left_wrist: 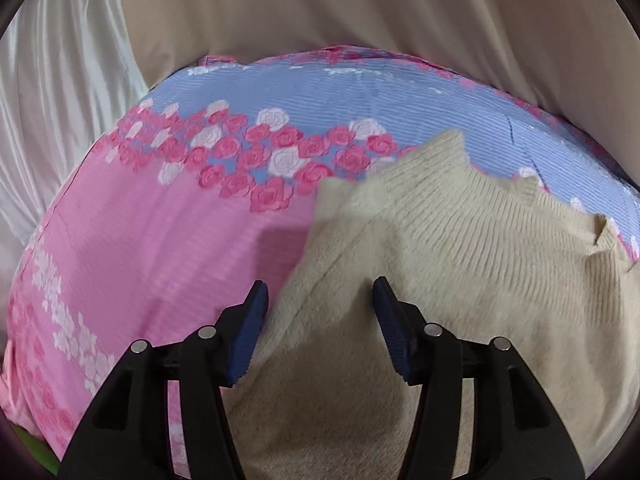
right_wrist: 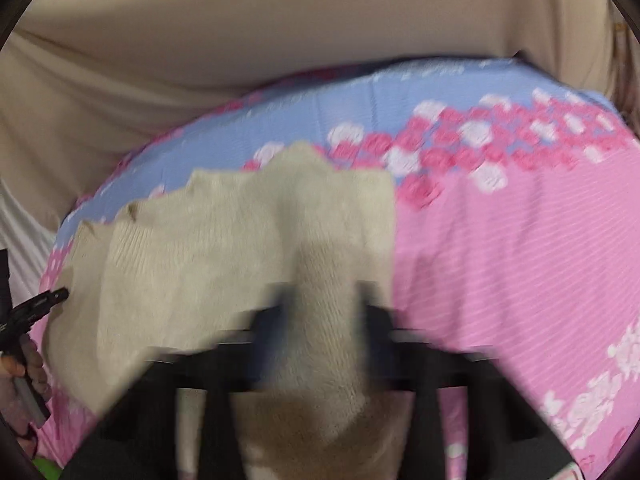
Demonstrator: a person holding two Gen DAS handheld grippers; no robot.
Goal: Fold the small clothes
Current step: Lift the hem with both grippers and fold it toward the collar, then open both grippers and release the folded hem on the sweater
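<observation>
Beige curtain fabric (left_wrist: 320, 4) hangs behind a bed covered by a floral sheet (left_wrist: 132, 240) — pink along its near side, blue toward its far edge, with a band of pink and white roses between. On that sheet lies a cream knitted sweater (left_wrist: 460, 248), its ribbed, scalloped hem reaching onto the blue part near the far edge. Seen from the left wrist, the left gripper (left_wrist: 320, 304) has its blue-padded jaws standing apart, and a fold of the sweater's cloth rises between them without either pad pressing on it. Over on the right wrist view, blurred by motion, the right gripper (right_wrist: 320, 312) has its jaws drawn in against a raised ridge of the sweater — clamped on it. A hand (right_wrist: 24, 376) shows at that view's left edge.
</observation>
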